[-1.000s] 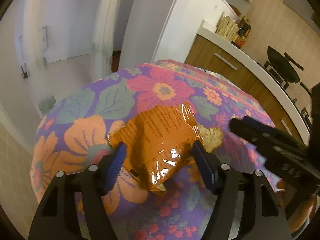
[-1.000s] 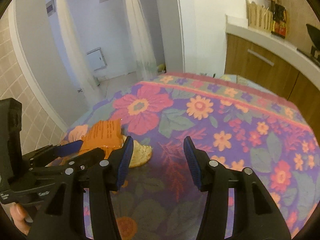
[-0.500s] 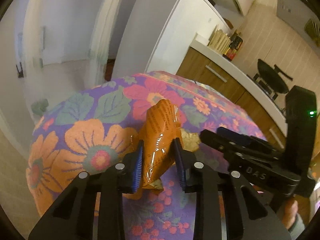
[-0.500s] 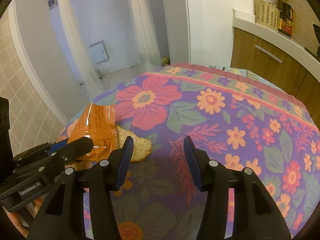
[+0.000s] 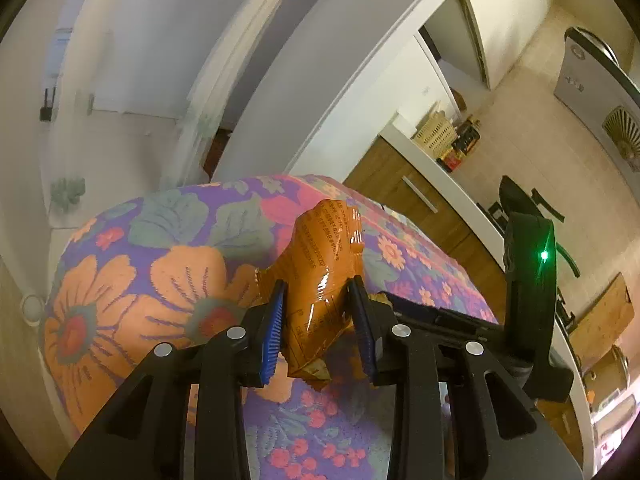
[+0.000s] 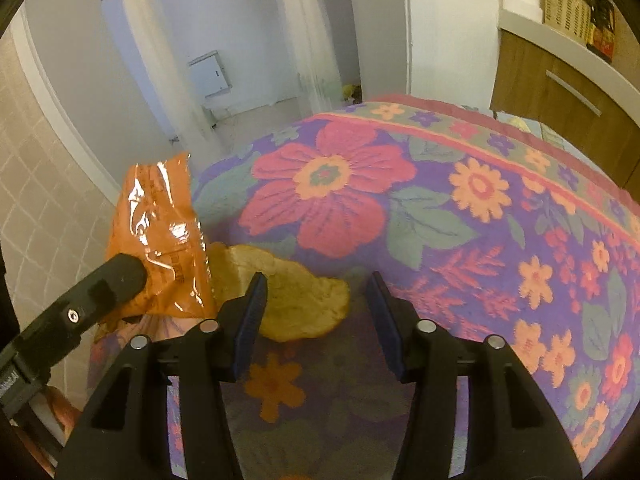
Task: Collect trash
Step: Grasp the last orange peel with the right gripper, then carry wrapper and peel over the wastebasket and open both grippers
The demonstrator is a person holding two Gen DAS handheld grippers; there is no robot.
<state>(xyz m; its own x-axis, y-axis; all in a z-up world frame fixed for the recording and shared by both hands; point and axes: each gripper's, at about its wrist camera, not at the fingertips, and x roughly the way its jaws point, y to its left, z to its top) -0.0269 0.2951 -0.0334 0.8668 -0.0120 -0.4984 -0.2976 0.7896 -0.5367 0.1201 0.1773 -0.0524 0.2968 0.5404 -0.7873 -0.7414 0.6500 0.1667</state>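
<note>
Two pieces of trash show: an orange foil wrapper (image 5: 320, 276) and a flat yellowish scrap (image 6: 296, 300), perhaps a crumpled napkin or a piece of flatbread. The wrapper stands upright, lifted off the cloth, pinched at its lower half between the blue pads of the left gripper (image 5: 318, 324), whose jaws are narrowed onto it and crease the foil. In the right wrist view the wrapper (image 6: 160, 236) hangs at the left with one black finger (image 6: 116, 280) of that gripper across it.

Just beside it, the scrap lies flat on the flowered tablecloth (image 6: 480, 220), near the table's edge. The right gripper (image 6: 316, 312) points down at the scrap; its jaws have just been closing, and they stand partly apart with the scrap's near edge between the tips, the pads not pressing on it.

Beyond the table are white doorframes, wooden cabinets (image 5: 404, 196) and a white counter.
</note>
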